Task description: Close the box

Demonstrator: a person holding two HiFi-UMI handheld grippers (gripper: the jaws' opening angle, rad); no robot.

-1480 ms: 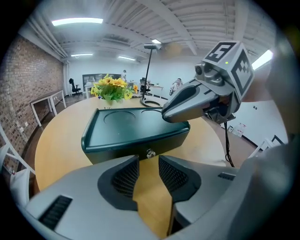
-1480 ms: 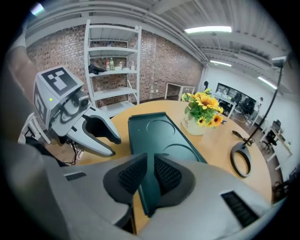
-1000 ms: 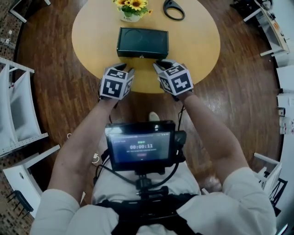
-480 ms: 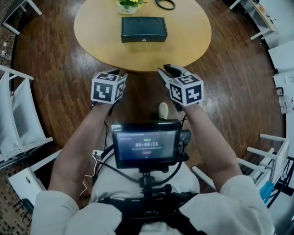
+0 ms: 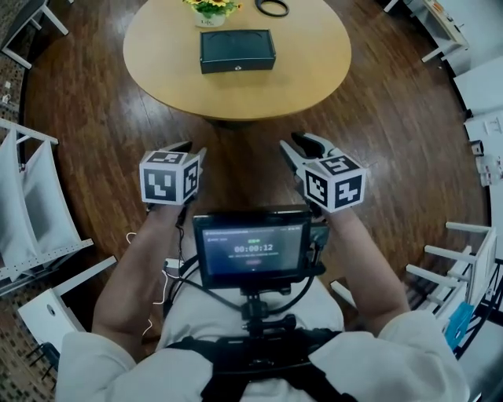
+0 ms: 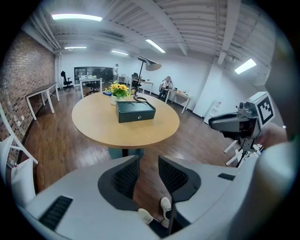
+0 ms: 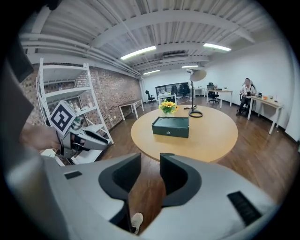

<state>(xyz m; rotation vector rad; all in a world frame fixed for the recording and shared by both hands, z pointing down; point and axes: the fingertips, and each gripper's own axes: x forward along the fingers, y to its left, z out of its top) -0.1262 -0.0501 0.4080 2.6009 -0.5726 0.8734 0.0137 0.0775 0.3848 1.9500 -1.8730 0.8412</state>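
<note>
screen point(image 5: 250, 253): a dark monitor on the chest rig, nearest the camera, between the person's two forearms.
left gripper point(image 5: 189, 149) point(image 6: 148, 161): held over the floor, short of the table. Its jaws stand a narrow gap apart with nothing between them (only floorboards and a pair of pale shoes point(image 6: 154, 213) show through the gap).
right gripper point(image 5: 297, 145) point(image 7: 150, 161): level with the left one and well apart from it, also over the floor. Its jaws have just been opening and stand apart, with nothing between them.
wooden floor point(image 5: 102, 118): dark boards all around the table.
round table point(image 5: 306, 71) point(image 6: 93, 126) point(image 7: 215, 136): a pale wood top beyond both grippers, touched by neither.
box point(image 5: 236, 51) point(image 6: 136, 111) point(image 7: 170, 126): dark green, on the far half of the table. The lid is down flat and a small lock shows on the front face. It is well apart from both grippers.
flowers point(image 5: 208, 8) point(image 6: 118, 90) point(image 7: 167, 106): yellow blooms in a white pot, just behind the box.
black ring point(image 5: 270, 7): lies flat on the table's far edge, beside the flowers.
</note>
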